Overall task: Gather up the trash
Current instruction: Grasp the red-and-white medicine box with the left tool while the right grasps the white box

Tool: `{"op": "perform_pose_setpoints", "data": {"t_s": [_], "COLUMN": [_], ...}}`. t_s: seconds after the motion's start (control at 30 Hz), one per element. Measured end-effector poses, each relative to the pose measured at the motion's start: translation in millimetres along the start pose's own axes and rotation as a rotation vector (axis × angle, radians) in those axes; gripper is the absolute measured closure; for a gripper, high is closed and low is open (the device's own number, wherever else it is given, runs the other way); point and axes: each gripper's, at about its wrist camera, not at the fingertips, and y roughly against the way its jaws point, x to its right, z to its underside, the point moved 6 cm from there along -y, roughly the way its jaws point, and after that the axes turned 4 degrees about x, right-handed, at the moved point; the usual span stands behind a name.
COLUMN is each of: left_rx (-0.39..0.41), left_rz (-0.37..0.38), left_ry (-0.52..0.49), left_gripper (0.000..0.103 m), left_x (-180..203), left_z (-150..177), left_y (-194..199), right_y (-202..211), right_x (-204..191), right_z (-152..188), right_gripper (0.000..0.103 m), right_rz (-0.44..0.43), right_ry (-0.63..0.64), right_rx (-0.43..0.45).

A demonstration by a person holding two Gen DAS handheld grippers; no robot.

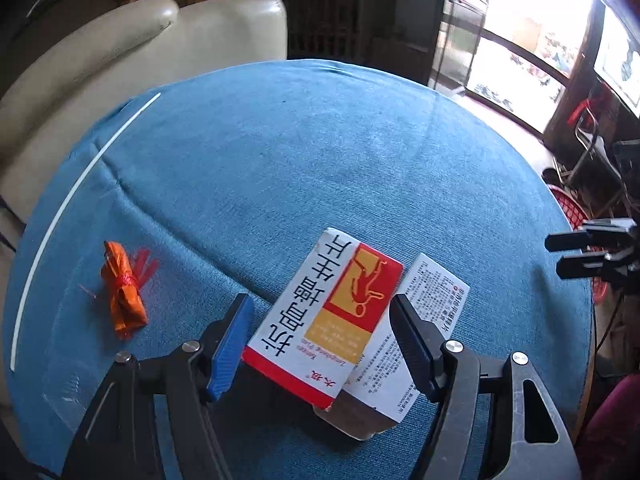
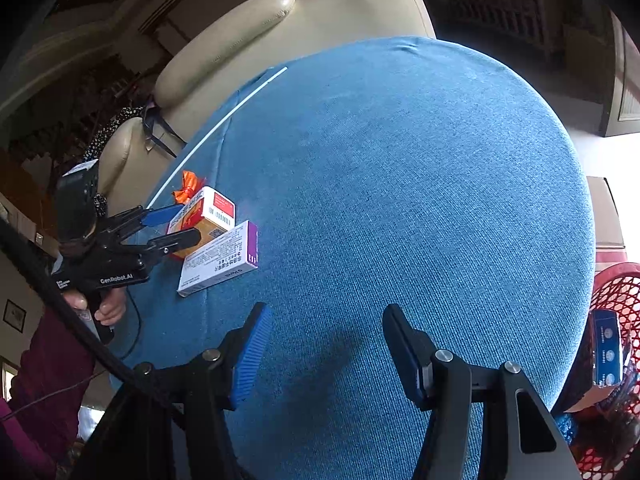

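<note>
The red-and-white medicine box [image 1: 324, 316] sat on the blue tablecloth [image 1: 320, 160] right between the fingers of your left gripper [image 1: 320, 344], leaning partly on the white printed box [image 1: 416, 344] beside it. Your left jaws stood apart on either side of the red-and-white box, not yet pinching it as far as the wrist view showed. In the right wrist view the same gripper straddled that box from the table's edge. Your right gripper [image 2: 324, 352] hung spread over bare cloth with nothing between its fingers.

Further left lay the orange wrapper [image 1: 122, 292] tied with red string, well apart from the boxes, and beyond it a thin white stick [image 1: 80, 184] ran along the table's edge. The red mesh basket [image 2: 616, 292] stood off the right side, already holding a blue packet [image 2: 606, 348].

Closing here looked risky: the right finger was close to the white printed box, so you might have caught both cartons or nudged the lower one. The tilted box could also have twisted out of a shallow grip.
</note>
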Motion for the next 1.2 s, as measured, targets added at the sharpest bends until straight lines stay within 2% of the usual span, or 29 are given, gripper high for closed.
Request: {"op": "perform_pose_setpoints", "data": {"t_s": [0.1, 0.13, 0.27, 0.37, 0.5, 0.6, 0.7, 0.83, 1.0, 1.1, 1.2], "left_rx": [-0.008, -0.003, 0.022, 0.04, 0.083, 0.069, 0.049, 0.038, 0.031, 0.022, 0.013], "left_rz": [-0.054, -0.074, -0.084, -0.136, -0.183, -0.2, -0.203, -0.217, -0.204, -0.215, -0.228], "left_ry": [0.038, 0.056, 0.162, 0.213, 0.293, 0.33, 0.356, 0.376, 0.399, 0.401, 0.398], "left_gripper": [0.049, 0.05, 0.051, 0.051, 0.051, 0.051, 0.051, 0.051, 0.051, 0.051, 0.05], "left_x": [-9.0, -12.2, -19.7, -21.8, -23.0, -16.3, -8.8, -2.2, 0.0, 1.2, 3.1], "left_z": [6.2, 7.9, 21.6, 32.8, 61.8, 87.7, 109.7, 124.7, 129.2, 130.3, 131.2], "left_y": [-0.2, 1.9, 21.4, 43.5, 90.8, 112.4, 123.9, 124.8, 112.5, 106.3, 105.0], "right_y": [-4.8, -6.2, -16.9, -30.6, -62.4, -91.2, -118.5, -136.2, -111.1, -94.5, -87.7], "right_x": [-5.7, -7.9, -21.1, -39.9, -73.7, -96.7, -110.0, -115.5, -120.8, -125.9, -133.8], "right_z": [-2.9, -5.0, -18.4, -34.9, -55.0, -64.2, -68.3, -53.6, -11.9, 14.0, 29.4], "right_gripper": [0.041, 0.041, 0.041, 0.041, 0.041, 0.042, 0.042, 0.045, 0.045, 0.044, 0.038], "right_rz": [0.006, 0.007, -0.008, -0.061, -0.158, -0.208, -0.202, -0.183, -0.208, -0.182, -0.114], "right_ry": [0.024, 0.035, 0.083, 0.141, 0.191, 0.219, 0.25, 0.288, 0.346, 0.433, 0.538], "right_rx": [0.002, 0.004, 0.003, -0.002, -0.049, -0.095, -0.128, -0.211, -0.284, -0.293, -0.259]}}
